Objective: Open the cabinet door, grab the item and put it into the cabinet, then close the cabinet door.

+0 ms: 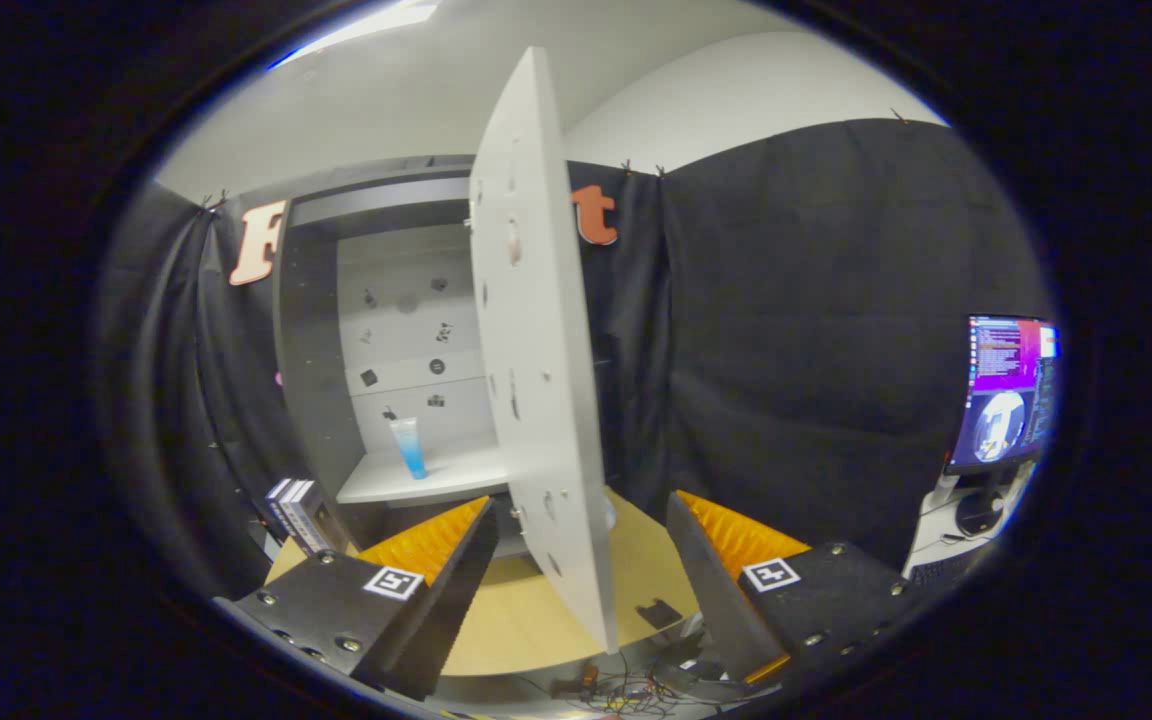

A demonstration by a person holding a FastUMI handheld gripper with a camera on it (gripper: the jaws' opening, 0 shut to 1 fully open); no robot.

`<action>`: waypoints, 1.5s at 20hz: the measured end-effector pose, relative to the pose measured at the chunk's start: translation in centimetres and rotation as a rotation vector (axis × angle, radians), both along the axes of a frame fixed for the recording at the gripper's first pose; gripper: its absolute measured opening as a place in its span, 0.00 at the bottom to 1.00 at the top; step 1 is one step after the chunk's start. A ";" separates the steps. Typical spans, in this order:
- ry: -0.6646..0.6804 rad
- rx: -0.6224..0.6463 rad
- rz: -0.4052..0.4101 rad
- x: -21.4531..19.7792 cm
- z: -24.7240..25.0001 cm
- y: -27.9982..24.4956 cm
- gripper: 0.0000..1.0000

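With the door [536,380] swung open between my wide, empty fingers [576,570], I see the tube [408,447] already upright on the cabinet [308,350] shelf. The door looks stiff and light; I'd push its near edge.

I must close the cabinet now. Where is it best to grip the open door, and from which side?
Take the door by its free front edge, low down, coming straight ahead. It stands edge-on between the open fingers of the gripper, so they could probably close on its two flat faces. The tube already stands inside.
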State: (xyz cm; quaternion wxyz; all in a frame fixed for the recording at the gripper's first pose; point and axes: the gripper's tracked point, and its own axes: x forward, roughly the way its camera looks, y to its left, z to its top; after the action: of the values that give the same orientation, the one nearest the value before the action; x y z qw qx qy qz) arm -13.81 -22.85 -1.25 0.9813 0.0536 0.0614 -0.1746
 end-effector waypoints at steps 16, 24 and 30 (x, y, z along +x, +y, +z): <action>0.044 -0.035 -0.006 3.7 -3.2 -3.5 0.96; 0.025 -0.013 0.092 3.8 -3.3 0.0 0.96; 0.022 0.013 0.200 4.3 -3.5 3.5 0.96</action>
State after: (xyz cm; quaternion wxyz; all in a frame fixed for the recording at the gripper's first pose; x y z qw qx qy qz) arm -9.49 -19.39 -4.79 0.9927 0.0519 0.0782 -0.0760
